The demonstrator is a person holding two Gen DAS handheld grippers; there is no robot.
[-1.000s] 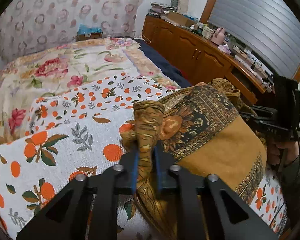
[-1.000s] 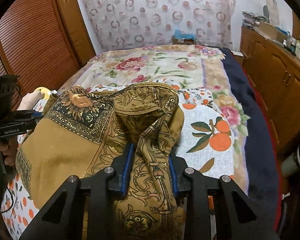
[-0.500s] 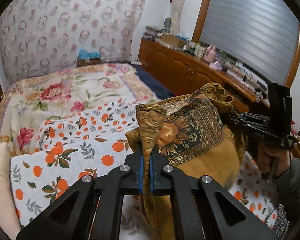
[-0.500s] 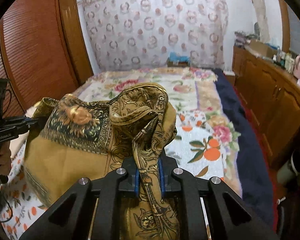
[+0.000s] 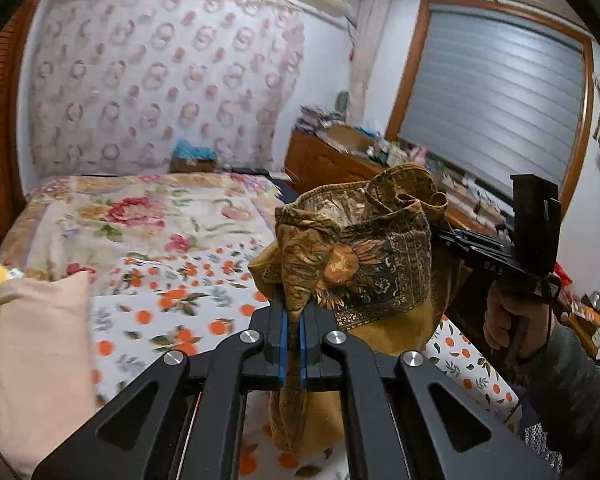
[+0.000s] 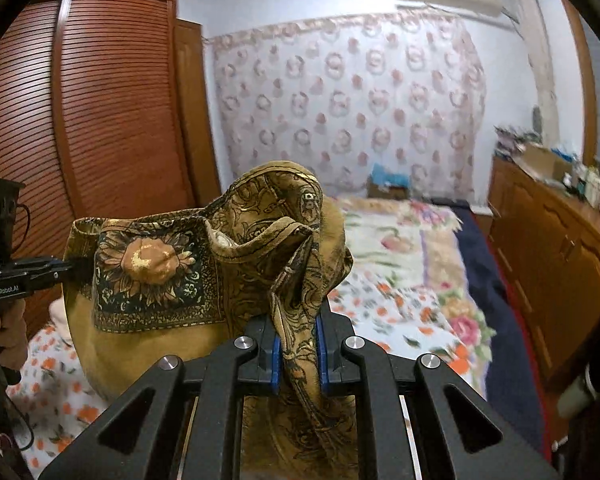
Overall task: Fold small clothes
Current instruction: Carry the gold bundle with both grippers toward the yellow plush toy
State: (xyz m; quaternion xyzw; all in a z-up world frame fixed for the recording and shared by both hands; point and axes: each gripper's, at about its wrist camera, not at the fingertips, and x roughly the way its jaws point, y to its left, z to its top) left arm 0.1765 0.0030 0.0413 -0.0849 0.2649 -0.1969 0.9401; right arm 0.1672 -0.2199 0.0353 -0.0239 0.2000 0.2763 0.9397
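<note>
A mustard-brown garment with a dark sunflower-patterned band hangs in the air above the bed, stretched between both grippers. My left gripper is shut on a bunched corner of it, with the blue pads pressed tight on the cloth. My right gripper is shut on the opposite bunched corner of the garment, a thicker wad between its pads. Each view shows the other gripper at the far end of the cloth: the right one, held by a hand, and the left one. The lower part of the garment droops below the frames.
Under the garment lies a white sheet with orange fruit print over a floral blanket. A pink pillow sits at the near left. A cluttered wooden dresser runs along the right, and a wooden wardrobe stands on the left.
Both grippers have risen and tilted up, lifting the garment off the bed. The right gripper's pads have closed tighter on the cloth. The bed now sits lower in both views.
</note>
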